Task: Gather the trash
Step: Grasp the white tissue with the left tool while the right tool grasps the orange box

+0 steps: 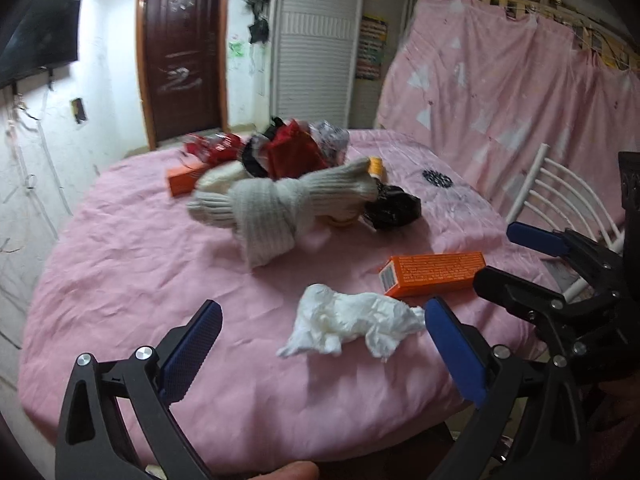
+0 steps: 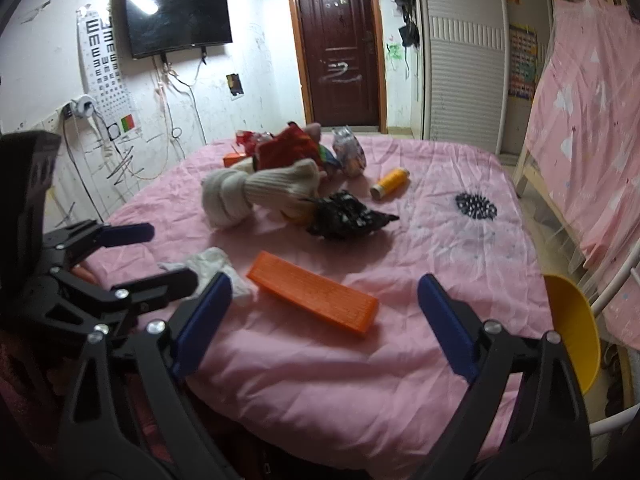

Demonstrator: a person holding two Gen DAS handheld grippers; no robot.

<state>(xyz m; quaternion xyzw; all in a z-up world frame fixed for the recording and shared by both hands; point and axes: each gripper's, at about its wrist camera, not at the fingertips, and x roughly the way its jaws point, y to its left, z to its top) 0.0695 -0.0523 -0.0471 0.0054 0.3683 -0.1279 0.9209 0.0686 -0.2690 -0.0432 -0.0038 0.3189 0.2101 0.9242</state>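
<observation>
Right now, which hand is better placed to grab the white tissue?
Left, probably. The left gripper is open with the tissue right between its fingers. The right gripper faces the orange box instead.

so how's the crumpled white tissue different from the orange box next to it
The crumpled white tissue is soft, shapeless and wrinkled; the orange box is a rigid, straight-edged long carton. The tissue is plain white, while the box is bright orange with small print and a barcode on one end. The tissue lies nearer the left hand-held gripper, the box nearer the right hand-held gripper. Both rest loose on the pink bedsheet, ungrasped.
</observation>
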